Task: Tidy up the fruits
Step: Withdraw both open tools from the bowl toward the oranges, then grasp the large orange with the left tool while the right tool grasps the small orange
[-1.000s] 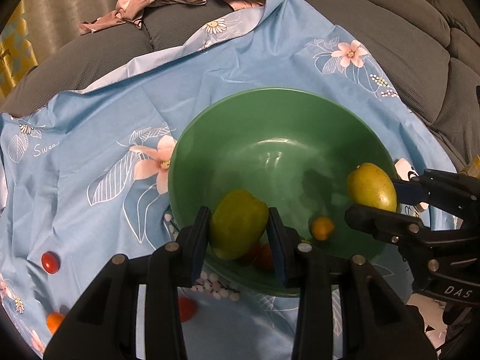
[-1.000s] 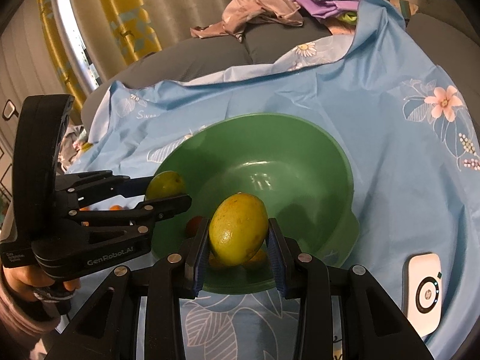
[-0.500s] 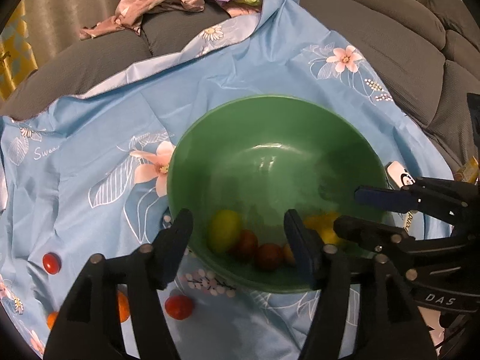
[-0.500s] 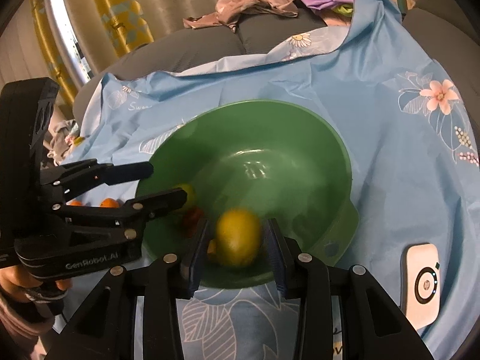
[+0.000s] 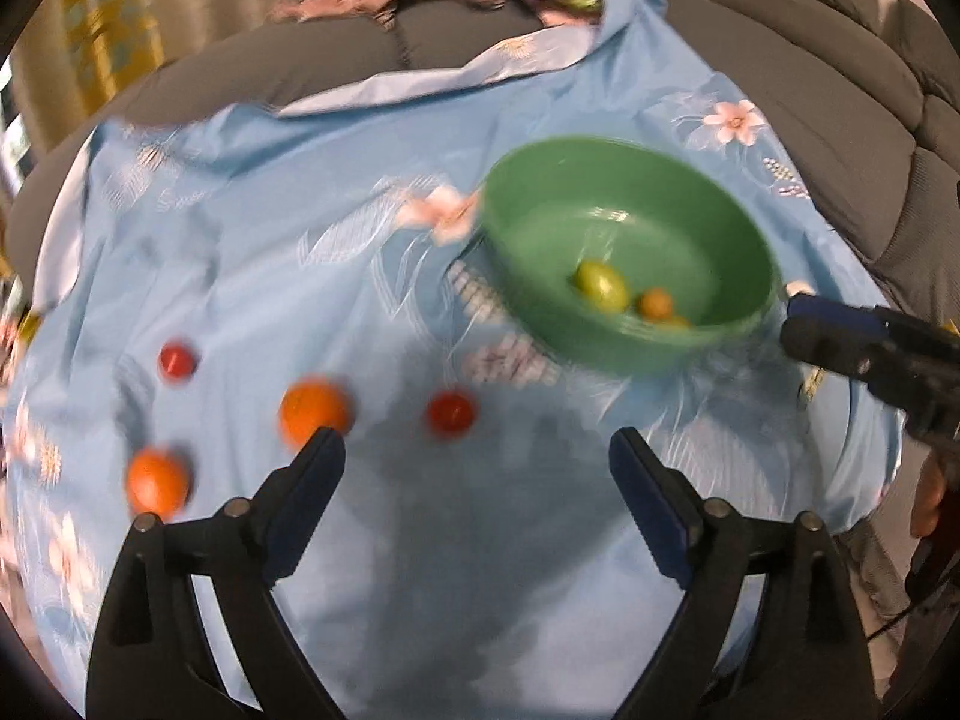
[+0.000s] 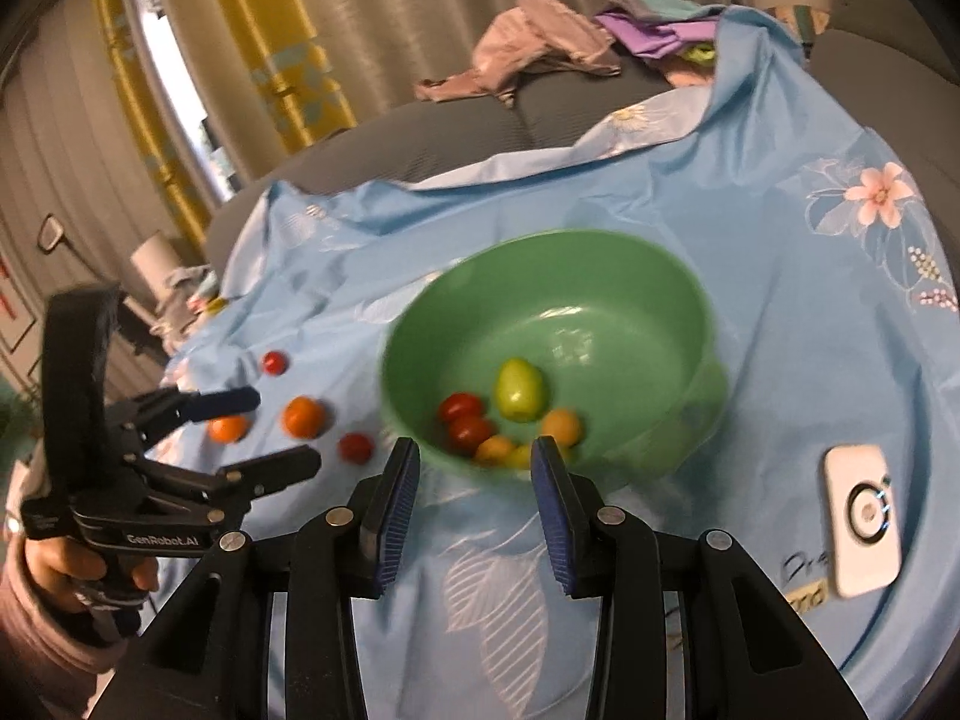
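Note:
A green bowl [image 6: 690, 312] [image 5: 744, 234] on the blue flowered cloth holds a yellow-green fruit [image 6: 519, 389] [image 5: 600, 287], red tomatoes [image 6: 461, 407] and small orange fruits [image 6: 561, 426]. On the cloth to its left lie two oranges [image 5: 315, 411] [image 5: 156, 480] and two red tomatoes [image 5: 451, 413] [image 5: 177, 360]. My left gripper [image 5: 477, 456] is open and empty above the cloth, near the loose fruits. My right gripper [image 6: 474, 468] is open and empty at the bowl's near rim. The left gripper also shows in the right wrist view [image 6: 264, 429].
A white device [image 6: 861, 507] lies on the cloth right of the bowl. Crumpled clothes [image 6: 540, 51] are piled on the grey sofa behind. Curtains hang at the back left. The cloth's edge drops off in front.
Both grippers opened and dropped their yellow-green fruits into the bowl, then pulled back. The left gripper swung left, toward the loose oranges and tomatoes.

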`<act>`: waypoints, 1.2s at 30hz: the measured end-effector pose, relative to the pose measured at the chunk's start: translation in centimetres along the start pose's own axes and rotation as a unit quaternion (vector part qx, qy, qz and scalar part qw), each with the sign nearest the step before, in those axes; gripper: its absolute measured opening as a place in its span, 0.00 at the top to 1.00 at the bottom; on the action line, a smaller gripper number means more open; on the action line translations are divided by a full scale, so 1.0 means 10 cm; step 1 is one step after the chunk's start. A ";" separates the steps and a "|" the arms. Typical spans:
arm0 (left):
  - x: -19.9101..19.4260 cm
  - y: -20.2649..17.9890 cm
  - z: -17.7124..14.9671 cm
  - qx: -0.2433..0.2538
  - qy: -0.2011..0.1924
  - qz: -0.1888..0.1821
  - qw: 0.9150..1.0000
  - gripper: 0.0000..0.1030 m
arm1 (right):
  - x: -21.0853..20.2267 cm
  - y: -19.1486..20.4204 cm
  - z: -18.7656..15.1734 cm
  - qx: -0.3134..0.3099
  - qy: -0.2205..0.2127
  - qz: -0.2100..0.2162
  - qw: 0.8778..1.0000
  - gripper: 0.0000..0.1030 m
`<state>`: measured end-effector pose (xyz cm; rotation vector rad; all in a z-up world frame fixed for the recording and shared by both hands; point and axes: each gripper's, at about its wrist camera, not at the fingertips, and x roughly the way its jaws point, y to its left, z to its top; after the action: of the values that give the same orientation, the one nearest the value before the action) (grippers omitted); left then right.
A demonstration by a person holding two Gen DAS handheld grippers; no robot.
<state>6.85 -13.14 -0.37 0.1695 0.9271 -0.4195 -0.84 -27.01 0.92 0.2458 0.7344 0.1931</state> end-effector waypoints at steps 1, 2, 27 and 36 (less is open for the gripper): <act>-0.04 0.05 -0.08 -0.008 0.002 0.003 1.000 0.12 | 0.01 0.05 -0.02 -0.005 0.005 0.006 1.000 0.62; -0.10 0.13 -0.18 -0.020 0.004 0.011 1.000 0.12 | 0.01 0.10 -0.05 -0.009 0.008 0.009 1.000 0.62; -0.62 1.11 -1.17 -0.175 -0.007 0.038 0.984 0.09 | 0.41 0.89 -0.19 -0.082 0.088 0.029 0.992 0.62; -0.51 1.20 -1.18 -0.179 -0.001 0.025 0.984 0.10 | 0.66 0.98 -0.18 -0.084 0.113 0.031 0.990 0.62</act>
<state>0.48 2.92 -3.74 -0.1350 0.9794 -0.2010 1.86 -15.66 -1.76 0.0873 0.9301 0.3438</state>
